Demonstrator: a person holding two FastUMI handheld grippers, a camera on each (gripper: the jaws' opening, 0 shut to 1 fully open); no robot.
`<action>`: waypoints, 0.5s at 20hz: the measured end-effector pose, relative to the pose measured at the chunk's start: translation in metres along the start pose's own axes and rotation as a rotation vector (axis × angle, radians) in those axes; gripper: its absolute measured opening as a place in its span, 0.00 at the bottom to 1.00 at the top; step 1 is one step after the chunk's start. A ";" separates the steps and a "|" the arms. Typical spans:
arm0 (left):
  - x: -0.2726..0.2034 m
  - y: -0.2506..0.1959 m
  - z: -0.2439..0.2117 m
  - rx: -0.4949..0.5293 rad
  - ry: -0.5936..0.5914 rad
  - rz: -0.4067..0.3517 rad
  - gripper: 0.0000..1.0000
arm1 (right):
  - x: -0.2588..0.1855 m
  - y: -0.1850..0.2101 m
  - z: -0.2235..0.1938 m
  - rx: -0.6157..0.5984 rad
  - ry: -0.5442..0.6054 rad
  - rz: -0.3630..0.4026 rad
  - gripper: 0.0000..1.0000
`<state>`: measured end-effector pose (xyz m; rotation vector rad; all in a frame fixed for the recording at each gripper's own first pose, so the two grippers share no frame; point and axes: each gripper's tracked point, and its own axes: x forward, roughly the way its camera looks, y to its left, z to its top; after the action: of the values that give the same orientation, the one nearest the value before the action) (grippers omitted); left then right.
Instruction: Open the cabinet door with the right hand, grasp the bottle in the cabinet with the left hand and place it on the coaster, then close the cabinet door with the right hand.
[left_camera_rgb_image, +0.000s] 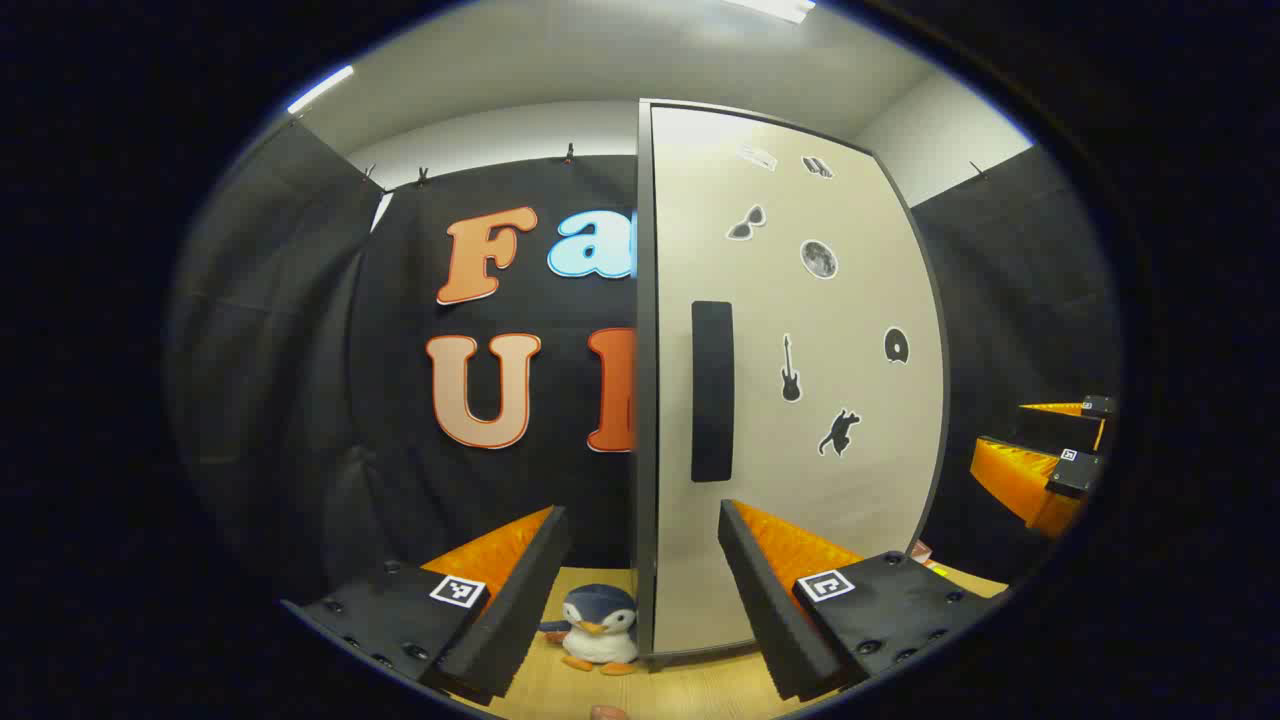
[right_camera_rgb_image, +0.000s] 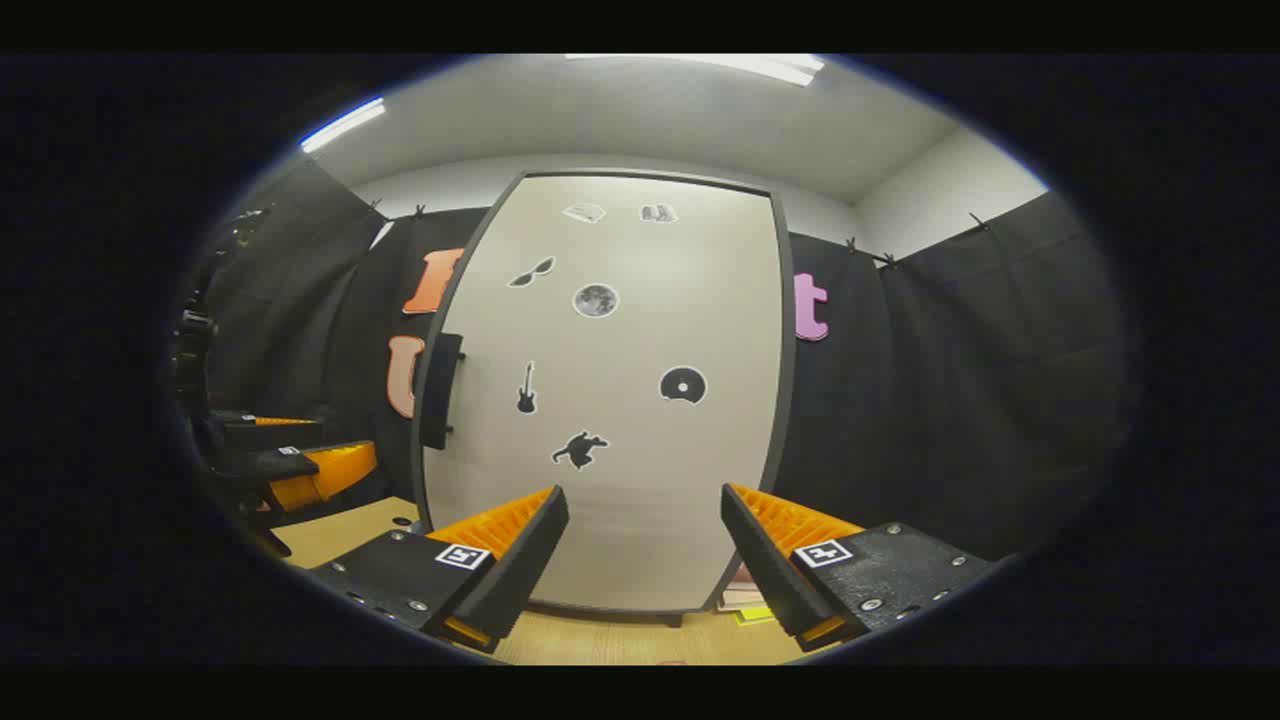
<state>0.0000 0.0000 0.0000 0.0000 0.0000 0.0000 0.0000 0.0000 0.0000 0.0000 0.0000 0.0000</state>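
Straight ahead at twelve o'clock: cabinet door (right_camera_rgb_image: 610, 400) closed, bottle presumably behind it, unseen. Black handle (right_camera_rgb_image: 441, 391) at nine o'clock edge, likely rigid, best hold. Right gripper (right_camera_rgb_image: 645, 545) jaws released, empty. Left gripper (left_camera_rgb_image: 645, 565) likewise spread, empty. Door probably light, swings easily.

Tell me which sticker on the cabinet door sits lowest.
The black cat sticker on the cabinet door. It sits below the guitar sticker and the disc sticker; the others are higher.
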 end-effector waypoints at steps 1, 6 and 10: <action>-0.007 0.002 -0.001 -0.014 0.008 0.012 0.98 | -0.003 0.005 0.002 -0.004 -0.005 0.019 0.95; -0.038 0.020 0.002 -0.060 0.010 0.091 0.98 | -0.022 0.047 0.007 0.049 -0.008 0.151 0.95; -0.048 0.041 0.011 -0.037 -0.013 0.132 0.99 | -0.031 0.068 0.006 -0.007 0.013 0.179 0.95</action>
<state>-0.0480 0.0413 0.0111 -0.0375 -0.0128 0.1322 -0.0306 0.0684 0.0056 -0.0072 0.0126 0.1793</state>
